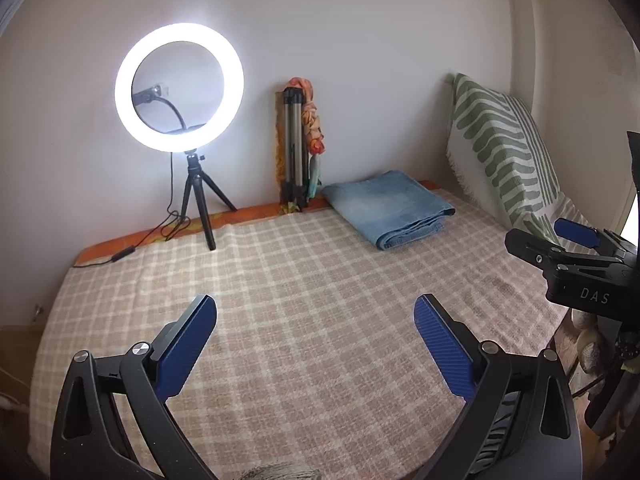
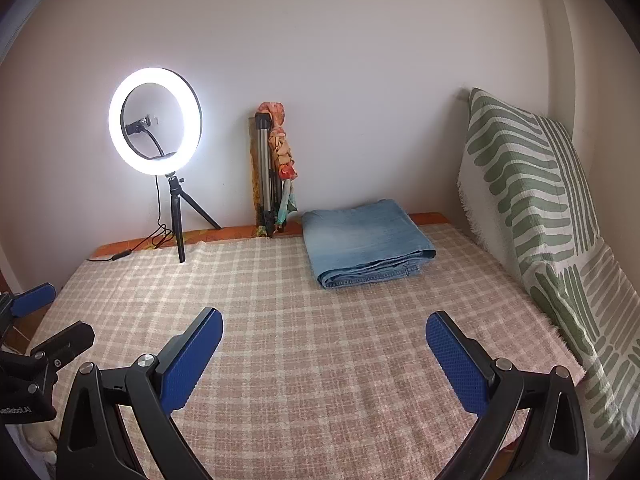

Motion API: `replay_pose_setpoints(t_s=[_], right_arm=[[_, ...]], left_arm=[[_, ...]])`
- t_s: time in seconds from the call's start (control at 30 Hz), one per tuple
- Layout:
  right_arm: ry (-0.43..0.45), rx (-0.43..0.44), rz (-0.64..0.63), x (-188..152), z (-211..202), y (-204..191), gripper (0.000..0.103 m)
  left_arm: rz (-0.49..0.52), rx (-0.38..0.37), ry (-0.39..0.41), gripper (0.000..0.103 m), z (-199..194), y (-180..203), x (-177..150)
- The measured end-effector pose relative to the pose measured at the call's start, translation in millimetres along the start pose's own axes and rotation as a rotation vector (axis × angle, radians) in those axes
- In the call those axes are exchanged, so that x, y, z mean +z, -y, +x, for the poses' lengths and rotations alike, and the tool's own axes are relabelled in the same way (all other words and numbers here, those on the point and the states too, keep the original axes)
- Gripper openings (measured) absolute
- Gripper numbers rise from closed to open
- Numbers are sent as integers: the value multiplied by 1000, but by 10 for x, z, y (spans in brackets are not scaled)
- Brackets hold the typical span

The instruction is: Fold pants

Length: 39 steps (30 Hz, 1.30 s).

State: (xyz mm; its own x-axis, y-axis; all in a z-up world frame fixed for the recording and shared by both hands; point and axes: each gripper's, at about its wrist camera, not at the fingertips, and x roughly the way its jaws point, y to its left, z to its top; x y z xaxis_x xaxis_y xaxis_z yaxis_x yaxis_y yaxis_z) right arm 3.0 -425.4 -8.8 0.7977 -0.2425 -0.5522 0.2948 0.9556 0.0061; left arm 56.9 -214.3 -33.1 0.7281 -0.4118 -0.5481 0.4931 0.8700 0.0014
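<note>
The folded jeans [image 2: 366, 246] lie at the far edge of the checked blanket [image 2: 300, 360], near the wall (striped cushion [image 2: 532, 200] well to their right). The left gripper [image 1: 316, 320] and right gripper [image 2: 324, 332] hover over bare blanket, jaws wide, holding nothing.

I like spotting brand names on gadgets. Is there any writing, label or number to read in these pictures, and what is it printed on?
"DAS": white letters on the black body of the right gripper, seen from the left wrist view.
Small white print on the black body of the left gripper, at the left edge of the right wrist view: reversed and too blurred to read.
No text shows on the folded pants, the ring light or the pillow.
</note>
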Motion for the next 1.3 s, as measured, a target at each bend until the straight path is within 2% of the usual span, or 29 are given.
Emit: replay_pose_setpoints(t_s=[1.3], right_arm=[[7,5,-17,-19,-50,-100,103]], left_arm=[[-19,6,9,99,-84,-27,-11]])
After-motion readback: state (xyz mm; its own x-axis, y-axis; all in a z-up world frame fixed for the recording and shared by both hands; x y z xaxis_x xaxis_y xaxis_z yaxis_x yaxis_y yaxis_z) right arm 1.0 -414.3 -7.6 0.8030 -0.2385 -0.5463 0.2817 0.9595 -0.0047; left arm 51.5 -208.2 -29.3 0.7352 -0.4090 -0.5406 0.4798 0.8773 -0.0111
